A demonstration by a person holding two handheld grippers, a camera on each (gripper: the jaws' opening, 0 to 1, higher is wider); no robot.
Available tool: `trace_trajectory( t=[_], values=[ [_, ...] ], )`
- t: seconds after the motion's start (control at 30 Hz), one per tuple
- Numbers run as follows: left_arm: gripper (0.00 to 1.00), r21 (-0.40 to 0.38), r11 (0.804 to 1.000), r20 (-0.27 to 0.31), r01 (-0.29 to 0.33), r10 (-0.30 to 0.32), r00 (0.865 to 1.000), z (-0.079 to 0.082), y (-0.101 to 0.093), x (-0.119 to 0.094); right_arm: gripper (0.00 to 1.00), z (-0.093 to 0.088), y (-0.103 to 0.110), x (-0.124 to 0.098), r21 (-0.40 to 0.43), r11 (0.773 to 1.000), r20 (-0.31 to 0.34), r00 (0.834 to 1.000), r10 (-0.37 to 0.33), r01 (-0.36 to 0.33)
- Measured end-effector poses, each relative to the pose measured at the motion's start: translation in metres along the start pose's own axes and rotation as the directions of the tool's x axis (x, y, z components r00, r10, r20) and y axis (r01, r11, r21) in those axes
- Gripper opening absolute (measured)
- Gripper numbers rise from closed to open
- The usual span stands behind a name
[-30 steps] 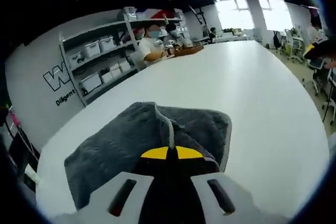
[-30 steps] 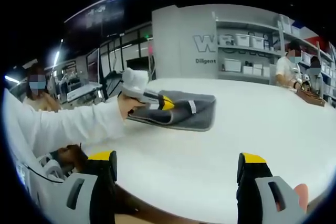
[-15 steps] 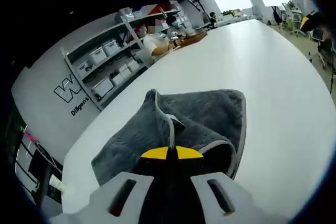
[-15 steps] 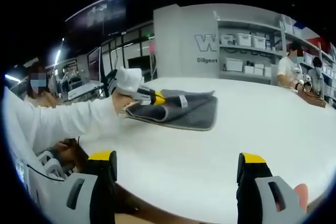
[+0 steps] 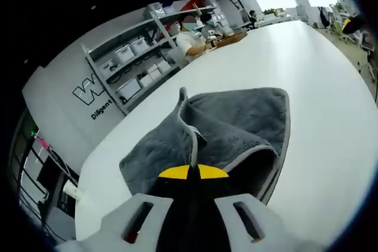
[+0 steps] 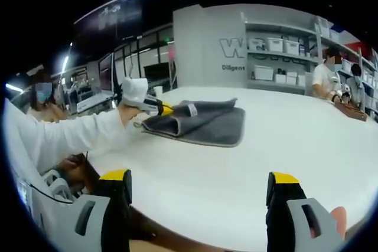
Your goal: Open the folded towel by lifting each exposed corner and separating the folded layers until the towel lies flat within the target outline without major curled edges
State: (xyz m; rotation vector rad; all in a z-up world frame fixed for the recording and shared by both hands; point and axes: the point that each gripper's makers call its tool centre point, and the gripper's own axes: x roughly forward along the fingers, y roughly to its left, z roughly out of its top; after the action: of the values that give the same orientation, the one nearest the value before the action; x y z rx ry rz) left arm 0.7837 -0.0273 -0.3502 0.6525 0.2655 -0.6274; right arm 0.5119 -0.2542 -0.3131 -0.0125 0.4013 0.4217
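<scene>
Left gripper view: left tongs [image 5: 189,172] pinch towel [image 5: 236,128] edge; right tongs [image 6: 201,190] spread.

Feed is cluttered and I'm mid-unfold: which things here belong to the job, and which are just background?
Job:
towel, grey, top layer lifted
left gripper, shut on towel edge
right gripper, open, off the towel
table

Background:
shelves with bins
people at the far end

Towel [image 6: 201,123] on table [image 6: 283,146]
</scene>
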Motion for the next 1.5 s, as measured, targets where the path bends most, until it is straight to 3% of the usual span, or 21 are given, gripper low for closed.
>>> trace_trajectory(
  t=[0.6, 1.27, 1.5],
  values=[
    [0.03, -0.045, 0.997, -0.022, -0.062, 0.062, 0.998, -0.026, 0.031, -0.025, 0.95, 0.002, 0.001, 0.002, -0.005, 1.0, -0.005, 1.0, 0.002, -0.002],
    [0.03, -0.066, 0.987, -0.061, -0.145, 0.141, 0.988, -0.056, 0.073, -0.056, 0.95, 0.002, 0.004, 0.006, -0.012, 1.0, -0.013, 1.0, 0.005, -0.005],
    [0.03, -0.074, 0.982, -0.087, -0.176, 0.169, 0.982, -0.072, 0.085, -0.07, 0.95, 0.001, 0.005, 0.006, -0.012, 1.0, -0.014, 1.0, 0.006, -0.006]
  ],
)
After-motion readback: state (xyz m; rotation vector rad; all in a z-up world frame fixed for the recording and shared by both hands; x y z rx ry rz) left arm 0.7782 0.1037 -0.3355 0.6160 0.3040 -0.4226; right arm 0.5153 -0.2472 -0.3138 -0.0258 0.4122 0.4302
